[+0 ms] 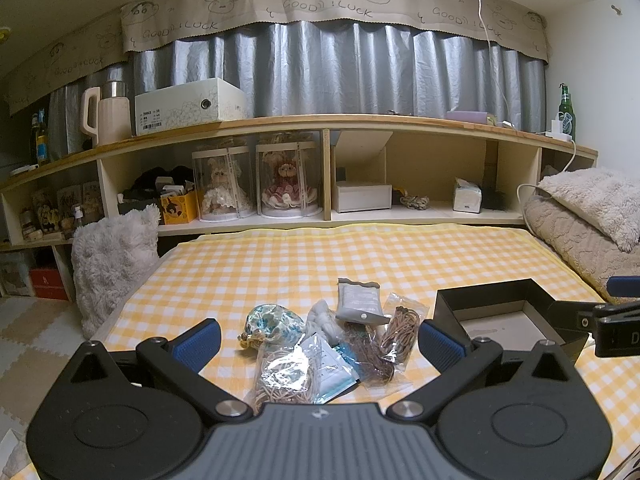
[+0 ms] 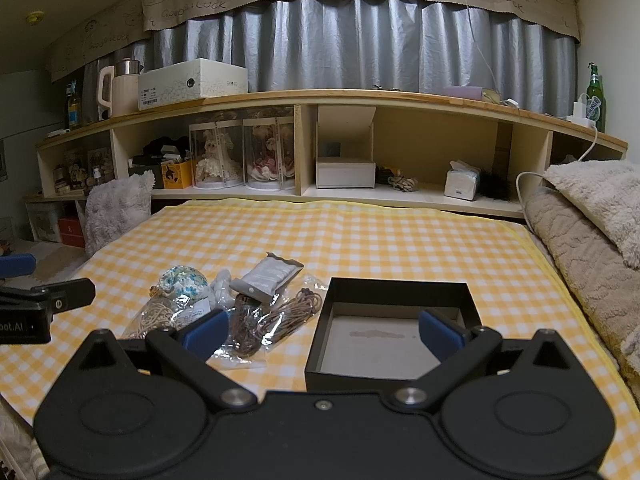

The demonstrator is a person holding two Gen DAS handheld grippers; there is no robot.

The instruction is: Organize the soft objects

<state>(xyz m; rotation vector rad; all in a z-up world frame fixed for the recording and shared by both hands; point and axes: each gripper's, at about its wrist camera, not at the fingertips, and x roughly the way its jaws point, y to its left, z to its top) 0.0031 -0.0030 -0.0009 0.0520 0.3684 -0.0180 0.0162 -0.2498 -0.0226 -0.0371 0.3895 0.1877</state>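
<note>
A pile of soft items lies on the yellow checked bedspread (image 1: 280,264): a floral drawstring pouch (image 1: 272,324), a white knotted cloth (image 1: 324,318), a grey sealed packet (image 1: 358,300), and clear bags of brown cord (image 1: 400,332) and pale cord (image 1: 286,376). An empty black box (image 1: 500,316) sits to the right of the pile. My left gripper (image 1: 320,344) is open, low over the pile. My right gripper (image 2: 324,332) is open and empty, over the box (image 2: 392,332), with the pile (image 2: 256,280) to its left.
A wooden shelf unit (image 1: 328,124) runs behind the bed, holding two dolls in clear cases (image 1: 256,184), boxes and tissues. A fluffy grey cushion (image 1: 112,256) stands at the bed's left edge. Folded blankets (image 2: 592,232) lie on the right.
</note>
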